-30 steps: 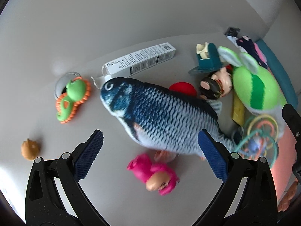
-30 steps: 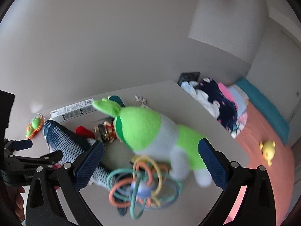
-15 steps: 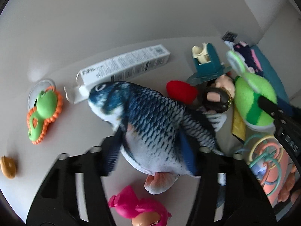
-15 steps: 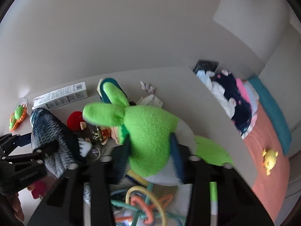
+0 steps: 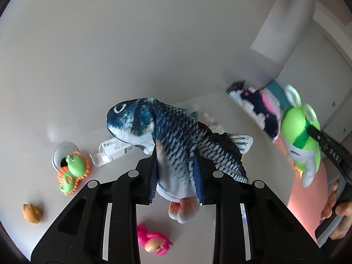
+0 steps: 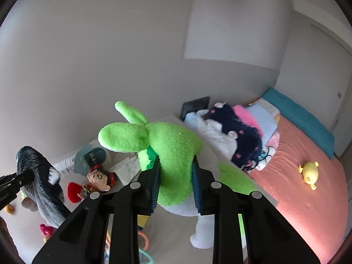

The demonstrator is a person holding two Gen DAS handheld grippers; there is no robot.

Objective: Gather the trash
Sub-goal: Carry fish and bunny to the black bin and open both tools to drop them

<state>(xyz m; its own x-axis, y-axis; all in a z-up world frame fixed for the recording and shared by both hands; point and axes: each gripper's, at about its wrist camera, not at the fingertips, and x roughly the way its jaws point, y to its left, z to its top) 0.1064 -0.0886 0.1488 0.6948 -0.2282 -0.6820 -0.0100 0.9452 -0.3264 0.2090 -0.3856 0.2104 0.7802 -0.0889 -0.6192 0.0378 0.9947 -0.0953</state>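
Observation:
My left gripper (image 5: 175, 179) is shut on a blue plush fish (image 5: 173, 136) and holds it lifted above the white table (image 5: 114, 189). My right gripper (image 6: 176, 184) is shut on a green and white plush rabbit (image 6: 173, 151), also lifted. The fish shows at the left of the right wrist view (image 6: 41, 182); the rabbit shows at the right of the left wrist view (image 5: 301, 140). A long white cardboard box (image 5: 114, 150) lies on the table behind the fish. A crumpled paper (image 6: 128, 168) lies near the rabbit's head.
On the table lie a green and orange teether (image 5: 71, 173), a brown toy (image 5: 32, 213), a pink doll (image 5: 154, 242), a red toy (image 6: 73, 191), a figurine (image 6: 99, 178) and coloured rings (image 6: 143, 242). Folded clothes (image 6: 239, 136) and a salmon bed (image 6: 308, 187) are to the right.
Both grippers closed on their plush toys and lifted them off the table. The views tilted upward, showing more wall.

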